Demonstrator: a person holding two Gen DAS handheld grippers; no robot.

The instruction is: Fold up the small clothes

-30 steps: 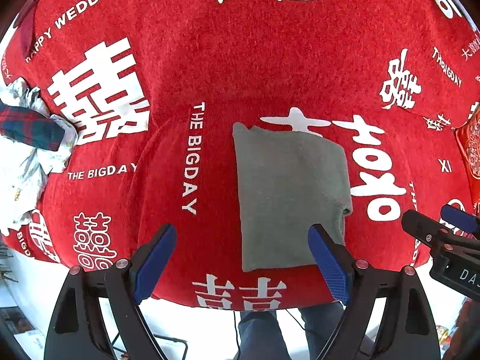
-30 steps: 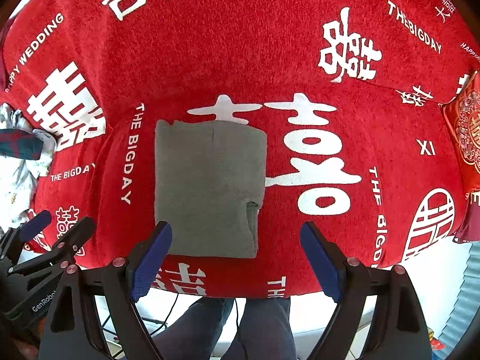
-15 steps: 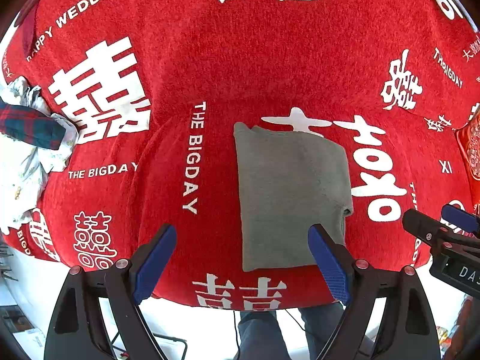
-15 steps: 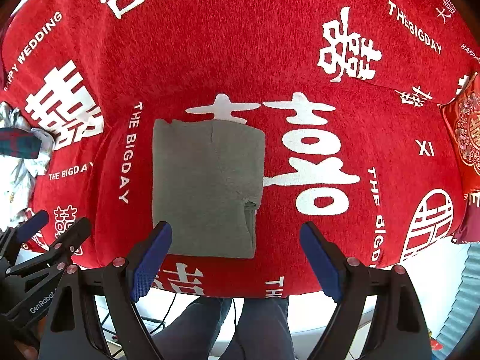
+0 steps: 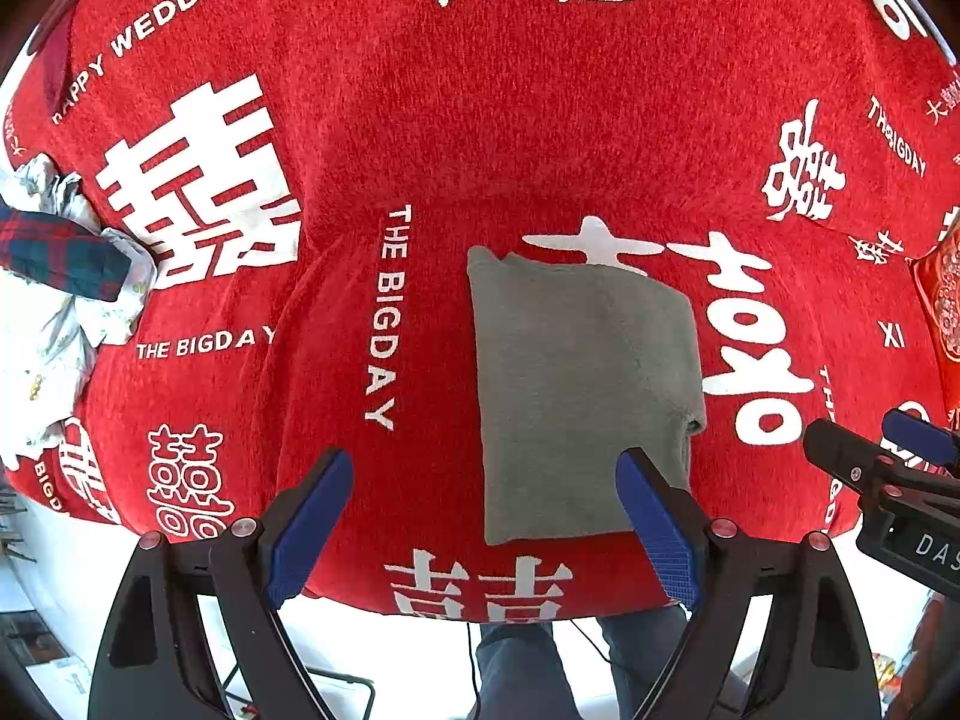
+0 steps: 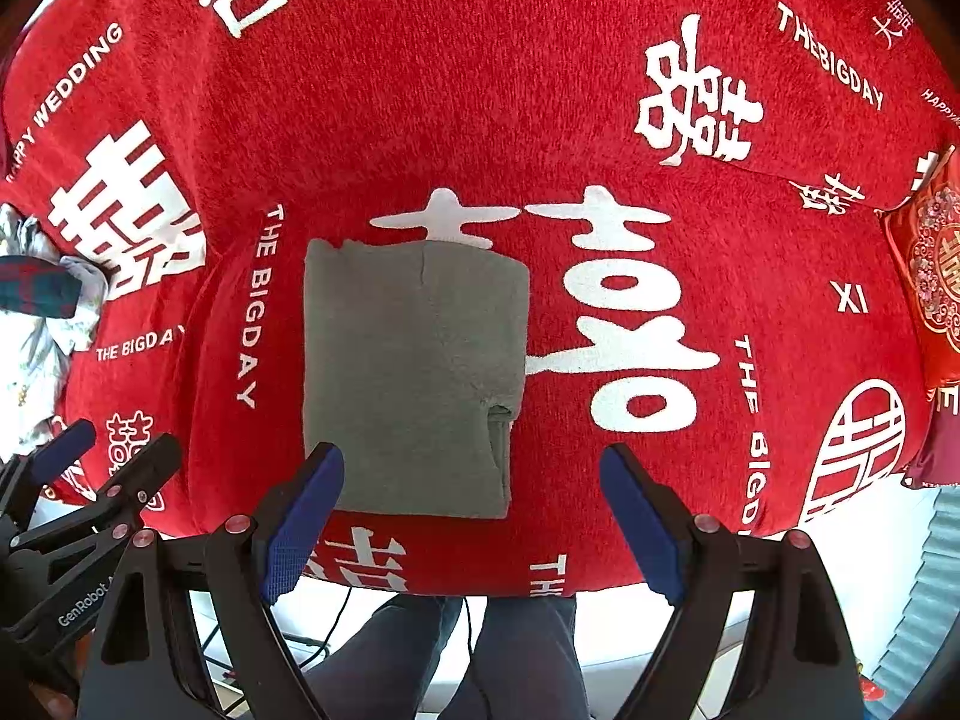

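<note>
A grey garment [image 5: 576, 396] lies folded into a flat rectangle on the red cloth with white lettering [image 5: 420, 120]; it also shows in the right wrist view [image 6: 408, 378]. My left gripper [image 5: 483, 528] is open and empty, held above the garment's near edge. My right gripper [image 6: 471, 516] is open and empty, above the garment's near right corner. Each gripper shows at the edge of the other's view: the right one [image 5: 888, 474] and the left one [image 6: 90, 480].
A pile of other clothes, white patterned fabric and a dark plaid piece [image 5: 54, 258], lies at the left edge of the cloth. A red patterned cushion [image 6: 930, 264] sits at the far right. The person's legs [image 6: 480, 648] stand below the near edge.
Nothing has visibly changed apart from a very slight drift of both views; both grippers stay open above the folded garment.
</note>
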